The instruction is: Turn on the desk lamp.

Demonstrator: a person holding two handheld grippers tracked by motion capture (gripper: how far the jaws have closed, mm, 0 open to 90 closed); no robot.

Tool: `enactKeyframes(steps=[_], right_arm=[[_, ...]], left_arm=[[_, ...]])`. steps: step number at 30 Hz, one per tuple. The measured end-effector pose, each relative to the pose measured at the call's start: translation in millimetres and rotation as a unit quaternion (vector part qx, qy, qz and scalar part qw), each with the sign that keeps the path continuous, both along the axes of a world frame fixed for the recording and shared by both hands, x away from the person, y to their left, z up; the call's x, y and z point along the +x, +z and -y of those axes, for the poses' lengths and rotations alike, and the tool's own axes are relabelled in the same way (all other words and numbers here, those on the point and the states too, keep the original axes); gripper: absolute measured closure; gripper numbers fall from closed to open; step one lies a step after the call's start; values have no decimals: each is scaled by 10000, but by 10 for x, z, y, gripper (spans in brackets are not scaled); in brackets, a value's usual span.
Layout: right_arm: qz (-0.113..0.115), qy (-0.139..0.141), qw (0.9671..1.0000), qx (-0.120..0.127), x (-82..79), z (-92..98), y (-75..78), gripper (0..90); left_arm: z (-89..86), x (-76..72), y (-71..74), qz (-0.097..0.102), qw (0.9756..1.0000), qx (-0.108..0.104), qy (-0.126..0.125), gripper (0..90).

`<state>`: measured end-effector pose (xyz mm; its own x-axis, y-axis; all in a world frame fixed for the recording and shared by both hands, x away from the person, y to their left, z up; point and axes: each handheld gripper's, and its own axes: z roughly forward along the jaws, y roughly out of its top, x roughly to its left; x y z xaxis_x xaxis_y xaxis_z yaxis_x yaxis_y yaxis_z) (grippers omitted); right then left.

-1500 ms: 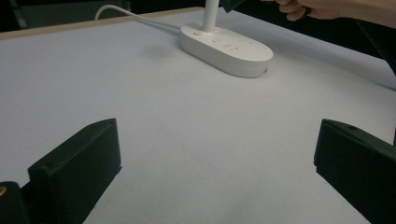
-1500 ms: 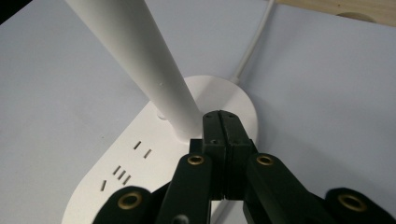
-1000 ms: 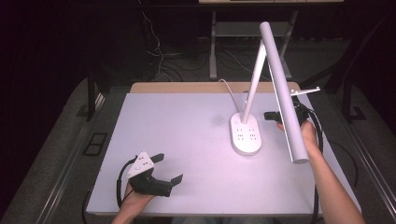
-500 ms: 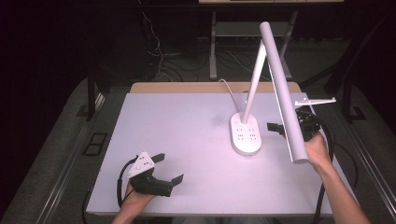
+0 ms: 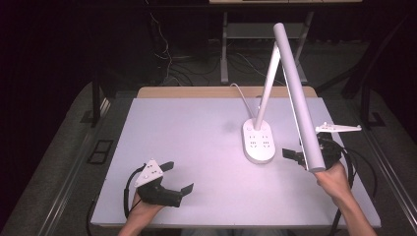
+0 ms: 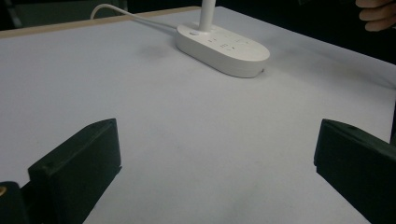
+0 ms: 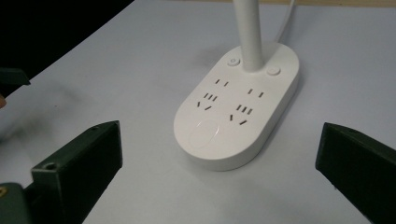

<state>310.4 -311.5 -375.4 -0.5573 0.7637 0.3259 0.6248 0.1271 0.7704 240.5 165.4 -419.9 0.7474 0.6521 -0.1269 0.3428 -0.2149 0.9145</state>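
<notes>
The white desk lamp (image 5: 259, 140) is standing right of centre on the pale tabletop (image 5: 196, 142), its socket-studded base (image 7: 238, 114) flat, its cord (image 6: 126, 11) trailing away. My right tongs (image 5: 302, 157) are hovering just beside the base, spread wide. My left tongs (image 5: 174, 179) are sitting well apart at the near edge, spread too.

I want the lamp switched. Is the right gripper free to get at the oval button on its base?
Probably yes: the right gripper, open, faces the lamp base, with bare table before the oval button.
</notes>
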Motion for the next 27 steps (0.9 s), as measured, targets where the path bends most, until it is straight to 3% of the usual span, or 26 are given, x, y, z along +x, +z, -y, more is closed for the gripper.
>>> enactKeyframes(steps=[8, 17, 27], right_arm=[[110, 110, 9998, 128, -257, -62, -110, 1], [264, 201, 9994, 19, -550, -139, -269, 1], [285, 195, 9994, -40, -685, -142, -430, 1]], left_arm=[[-4, 1, 1, -7, 10000, 17, -1, 0], [4, 1, -4, -41, 10000, 64, -6, 0], [9, 15, -9, -63, 9999, 89, -11, 0]])
